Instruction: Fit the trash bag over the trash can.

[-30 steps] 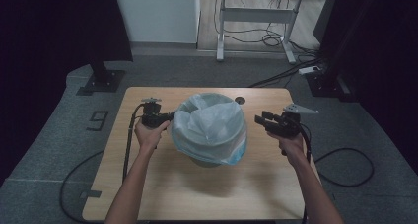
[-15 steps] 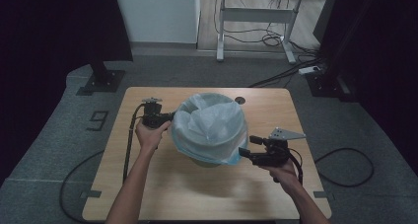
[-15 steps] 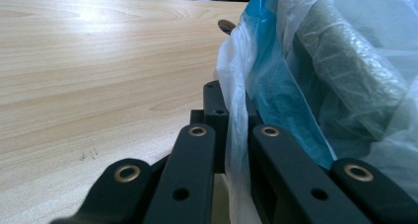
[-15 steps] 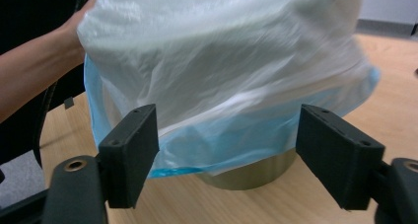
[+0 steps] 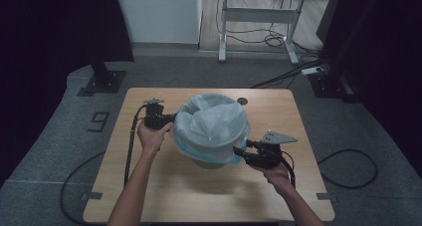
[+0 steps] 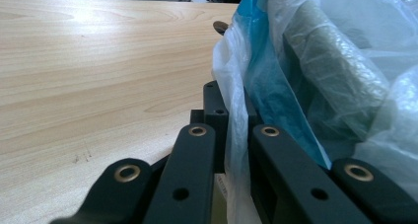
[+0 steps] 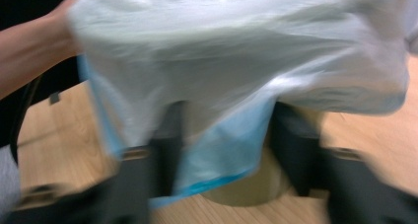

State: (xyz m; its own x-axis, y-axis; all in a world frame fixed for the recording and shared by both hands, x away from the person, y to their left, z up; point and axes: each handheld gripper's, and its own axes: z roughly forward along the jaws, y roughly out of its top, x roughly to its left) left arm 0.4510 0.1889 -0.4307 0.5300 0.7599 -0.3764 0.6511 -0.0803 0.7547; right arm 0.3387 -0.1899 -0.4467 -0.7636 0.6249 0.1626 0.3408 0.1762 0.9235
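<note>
Bin [image 5: 209, 162]: a small round bin stands upright near the middle of the desk [image 5: 149, 196], a little toward its far edge; most of it is covered by the bag, and its beige lower wall shows below the plastic in the right gripper view [image 7: 246, 184].
Bag [image 5: 211, 126]: a thin, translucent white-blue plastic liner sits in the bin, its mouth folded out over the rim and hanging down the outer wall, with loose plastic bunched up in the opening.
Left tongs [image 5: 166, 119]: at the bin's left side, level with the rim; in the left gripper view [image 6: 235, 135] the two black jaws stand close together with a fold of the bag's edge pinched between them, so they are clamped on the bag.
Right tongs [image 5: 242, 153]: at the bin's near-right side, low on the hanging skirt of the bag; in the right gripper view [image 7: 222, 150] the jaws stand apart, one on each side of the blue lower hem, with the plastic hanging between them. That view is blurred, and whether the jaws touch the plastic cannot be told.
Hands: the left hand [image 5: 152, 136] grips its tool beside the bin; the right hand [image 5: 272, 173] holds its tool nearer the desk's near edge.
Desk hole [image 5: 242, 101]: a small dark round hole lies in the desk top just beyond the bin, toward the far edge.
</note>
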